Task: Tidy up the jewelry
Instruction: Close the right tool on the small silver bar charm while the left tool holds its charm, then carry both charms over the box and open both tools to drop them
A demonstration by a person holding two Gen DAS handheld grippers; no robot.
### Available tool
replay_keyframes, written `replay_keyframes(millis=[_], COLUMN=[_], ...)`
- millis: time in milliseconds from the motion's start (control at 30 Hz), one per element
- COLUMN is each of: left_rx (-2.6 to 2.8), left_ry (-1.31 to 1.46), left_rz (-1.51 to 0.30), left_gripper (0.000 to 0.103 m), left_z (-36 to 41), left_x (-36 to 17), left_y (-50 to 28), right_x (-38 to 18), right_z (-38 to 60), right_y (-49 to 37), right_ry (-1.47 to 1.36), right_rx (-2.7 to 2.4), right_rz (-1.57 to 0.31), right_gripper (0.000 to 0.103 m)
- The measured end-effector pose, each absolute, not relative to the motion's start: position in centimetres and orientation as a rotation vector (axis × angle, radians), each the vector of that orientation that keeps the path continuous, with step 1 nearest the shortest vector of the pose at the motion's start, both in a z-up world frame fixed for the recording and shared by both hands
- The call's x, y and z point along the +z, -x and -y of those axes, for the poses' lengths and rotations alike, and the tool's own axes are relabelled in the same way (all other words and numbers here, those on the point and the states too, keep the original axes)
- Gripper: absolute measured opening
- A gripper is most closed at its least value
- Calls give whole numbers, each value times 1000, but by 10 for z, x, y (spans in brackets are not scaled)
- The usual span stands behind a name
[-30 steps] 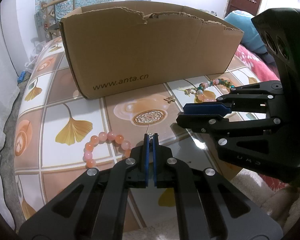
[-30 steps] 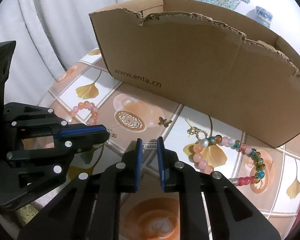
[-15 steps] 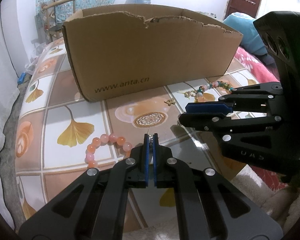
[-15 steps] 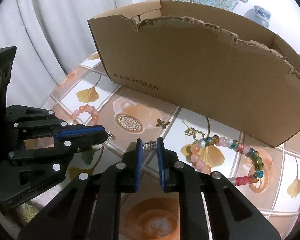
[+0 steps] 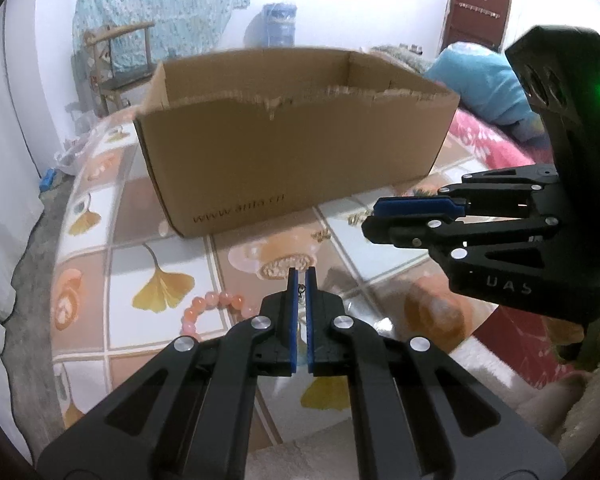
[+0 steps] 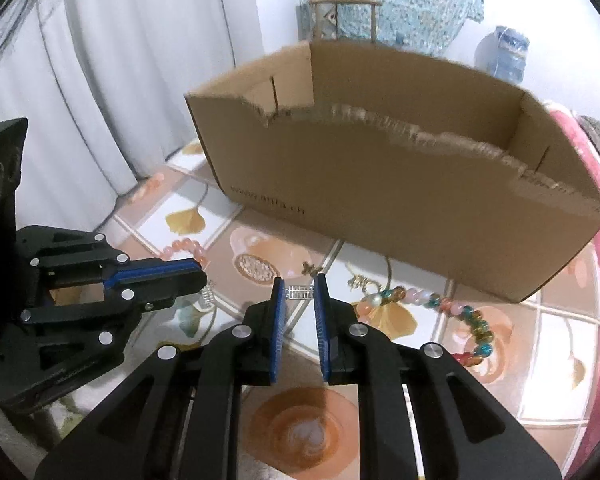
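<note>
My left gripper (image 5: 299,275) is shut on a small silver earring (image 5: 301,290), which also hangs below its tip in the right wrist view as a silver earring (image 6: 206,297). My right gripper (image 6: 299,282) is shut on a matching silver bar-shaped earring (image 6: 300,292), held crosswise between the blue pads. Both grippers hover side by side above the table, in front of an open cardboard box (image 5: 292,152) with a torn front rim. In the left wrist view the right gripper (image 5: 374,218) reaches in from the right.
On the patterned tabletop (image 6: 300,428) lie a pink bead bracelet (image 5: 216,306), a multicolour bead bracelet (image 6: 452,312), a small butterfly charm (image 6: 309,267) and a gold charm (image 6: 360,280). A red blanket (image 5: 492,148) lies to the right, white curtains (image 6: 100,80) to the left.
Both grippers have risen with their earrings still held; the box's open top and inside walls now show. The jewelry on the table has not moved.
</note>
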State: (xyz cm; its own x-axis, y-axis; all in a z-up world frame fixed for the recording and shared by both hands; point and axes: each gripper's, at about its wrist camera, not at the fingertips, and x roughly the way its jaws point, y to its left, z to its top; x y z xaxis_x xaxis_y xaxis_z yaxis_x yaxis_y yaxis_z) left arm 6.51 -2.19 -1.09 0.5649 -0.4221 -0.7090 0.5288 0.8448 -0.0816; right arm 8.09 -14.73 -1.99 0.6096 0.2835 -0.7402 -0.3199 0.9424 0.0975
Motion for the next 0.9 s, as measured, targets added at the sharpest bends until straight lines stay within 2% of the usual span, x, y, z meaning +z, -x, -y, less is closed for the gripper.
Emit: replay_keyframes(millis=[367,633,767,900], left_rx=[-596,-615,-622,-611], left_ry=[-139,-207,-225,-250], left_rz=[-616,-466,-527,-704], left_gripper=[3,3,3,3], left_z=[19,39,53,67], left_x=[58,116,121,100], left_y=[-67,-112,-158,-219], right_x=[46,98,100,85], right_z=[169,184,186,189], right_y=[-75,-125,-170,-221], right_ry=[15,18,15,-18], right_rx=[402,482,518,542], right_rz=[-682,-590,-654,-794], right_gripper=[15,15,15,15])
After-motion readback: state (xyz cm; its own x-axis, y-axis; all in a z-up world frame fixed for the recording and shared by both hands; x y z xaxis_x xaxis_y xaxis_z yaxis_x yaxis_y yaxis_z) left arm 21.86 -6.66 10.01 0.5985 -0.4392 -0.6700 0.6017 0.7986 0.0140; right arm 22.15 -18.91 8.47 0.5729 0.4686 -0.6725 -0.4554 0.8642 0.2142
